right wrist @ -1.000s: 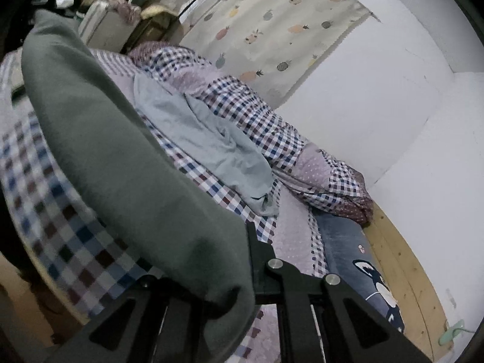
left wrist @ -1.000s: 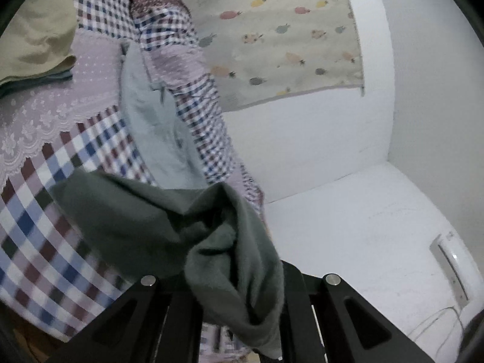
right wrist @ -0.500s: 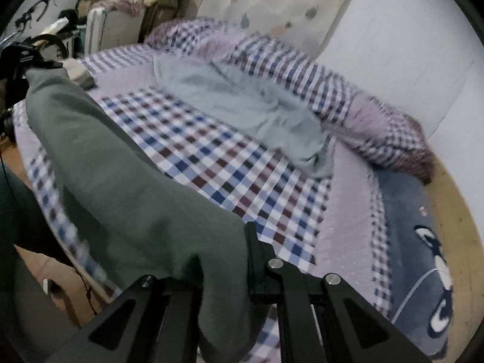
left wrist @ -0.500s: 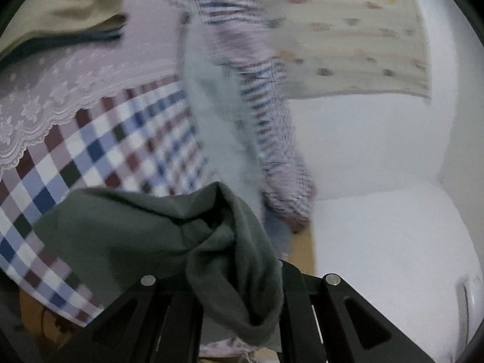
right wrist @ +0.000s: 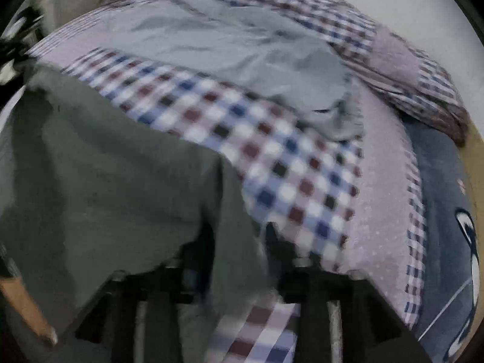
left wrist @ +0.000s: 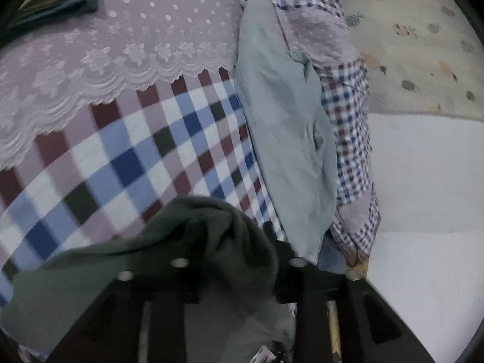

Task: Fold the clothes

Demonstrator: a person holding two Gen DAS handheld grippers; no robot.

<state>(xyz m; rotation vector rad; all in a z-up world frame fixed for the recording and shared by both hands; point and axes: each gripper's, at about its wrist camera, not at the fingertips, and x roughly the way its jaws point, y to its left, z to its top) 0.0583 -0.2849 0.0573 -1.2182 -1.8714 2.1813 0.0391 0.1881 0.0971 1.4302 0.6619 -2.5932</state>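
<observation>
Left gripper (left wrist: pixel 239 267) and right gripper (right wrist: pixel 234 267), each pinching the dark green garment (left wrist: pixel 169 242) bunched between its fingers; beyond the fingertips, checked bedspread (left wrist: pixel 127 163) and a pale shirt (left wrist: pixel 284 139).

Both grippers dropped toward the checked bedspread (left wrist: pixel 127 163) over the last second; wall and curtain mostly gone from my views. Dark green garment (right wrist: pixel 99 181), earlier hanging off the right gripper (right wrist: pixel 236 269), now spreads over the bed edge. Right view blurred.
</observation>
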